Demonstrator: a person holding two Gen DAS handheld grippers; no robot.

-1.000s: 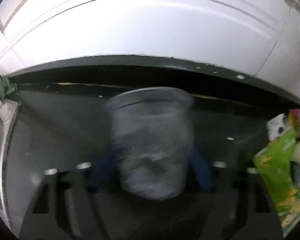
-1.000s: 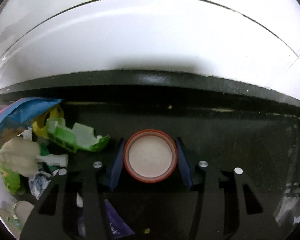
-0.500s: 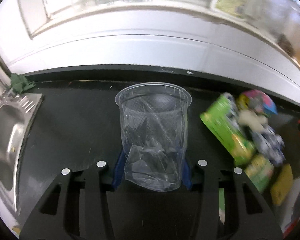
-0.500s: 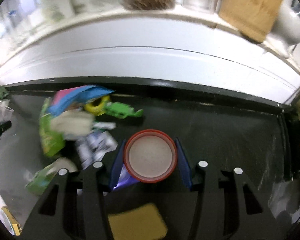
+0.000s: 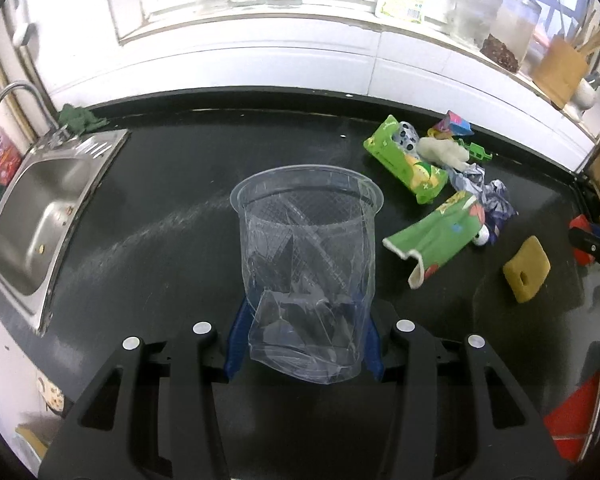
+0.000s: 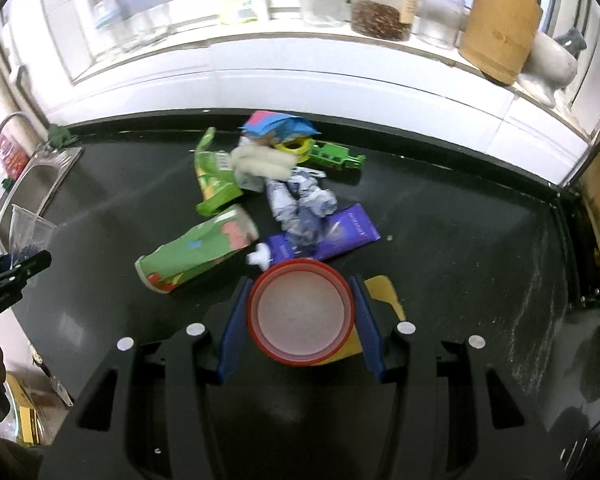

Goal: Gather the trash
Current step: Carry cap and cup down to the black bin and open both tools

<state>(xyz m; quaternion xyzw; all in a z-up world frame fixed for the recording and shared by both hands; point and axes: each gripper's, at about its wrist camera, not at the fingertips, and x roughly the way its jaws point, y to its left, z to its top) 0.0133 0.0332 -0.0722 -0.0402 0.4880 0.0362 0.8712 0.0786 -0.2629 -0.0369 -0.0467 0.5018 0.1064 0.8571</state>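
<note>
1. Transparent plastic, crumpled at its base, forms the clear cup seen from the left wrist; the left gripper is clamped on its lower half, blue fingers pressing both sides, rim tilted away. The cup's contents are hard to make out through the creased wall. Beyond it lies the black countertop, bounded at left by the steel sink and at the back by the white wall. The trash pile sits well to the right, with a yellow sponge nearer the right edge; the ground between cup and sink is bare.

2. Red-rimmed, with a pale inside, the round red container fills the right wrist view; the right gripper is closed on it, one blue finger at each side. It hides part of the sponge and the near end of a purple wrapper. Just ahead spreads the trash pile: green cartons, crumpled paper, a blue-pink packet. At far left the left gripper and its cup are cut off by the frame. Open countertop extends to the right.
</note>
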